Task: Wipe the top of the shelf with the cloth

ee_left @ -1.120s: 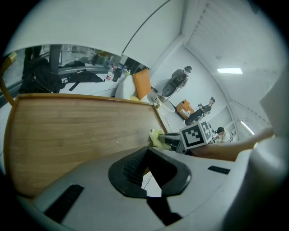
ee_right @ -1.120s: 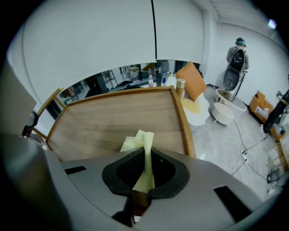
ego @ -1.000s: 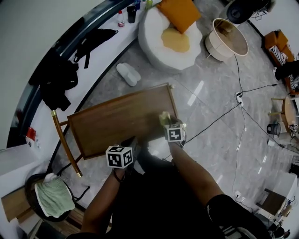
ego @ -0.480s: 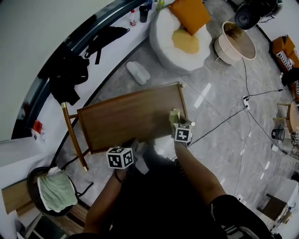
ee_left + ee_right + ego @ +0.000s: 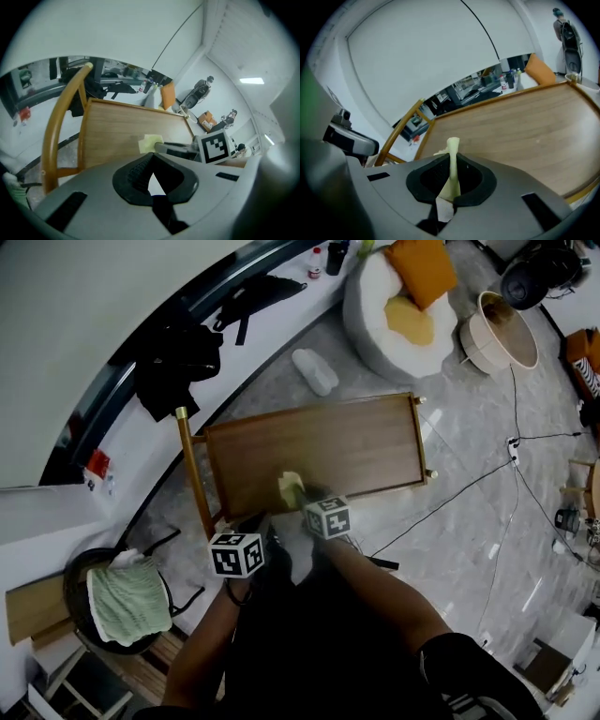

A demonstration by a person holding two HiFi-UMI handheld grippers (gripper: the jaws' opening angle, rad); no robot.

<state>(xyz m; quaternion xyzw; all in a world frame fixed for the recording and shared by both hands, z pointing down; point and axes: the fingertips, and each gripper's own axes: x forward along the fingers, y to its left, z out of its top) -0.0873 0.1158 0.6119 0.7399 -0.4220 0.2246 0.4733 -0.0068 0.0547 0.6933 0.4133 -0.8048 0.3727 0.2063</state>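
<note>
Nearest to me, off the near edge of the shelf by its near-left corner, my left hand-held gripper (image 5: pixel 150 175) hangs over the floor. Its jaws are drawn almost together, leaving only a sliver of a gap with nothing in it. Down at my left side a green towel (image 5: pixel 127 600) lies in a dark round basket (image 5: pixel 77 577).

Just to the right, my right hand-held gripper (image 5: pixel 451 180) reaches over the near edge of the shelf. Its jaws are clamped on the cloth (image 5: pixel 290 488), a thin pale yellow piece that stands up between the pads as a narrow fold. The rest of the cloth rests on the wooden shelf top (image 5: pixel 323 442), close to the near edge and in the left half. In the left gripper view it shows as a small pale patch on the wood in front of the right one's marker cube (image 5: pixel 214 147).

The shelf top is a brown wooden board with a raised rim. A curved golden-brown rail (image 5: pixel 192 474) rises at its left end, and small brass knobs (image 5: pixel 432 474) show at the right corners.

Beyond the far edge, a white slipper (image 5: pixel 314 371) lies on the grey marble floor. Farther off are a white round seat (image 5: pixel 375 306) with an orange cushion (image 5: pixel 424 268) and a round side table (image 5: pixel 497 329). Black garments (image 5: pixel 178 362) are draped along the curved window ledge to the far left. Black cables (image 5: pixel 525 493) run across the floor on the right.
</note>
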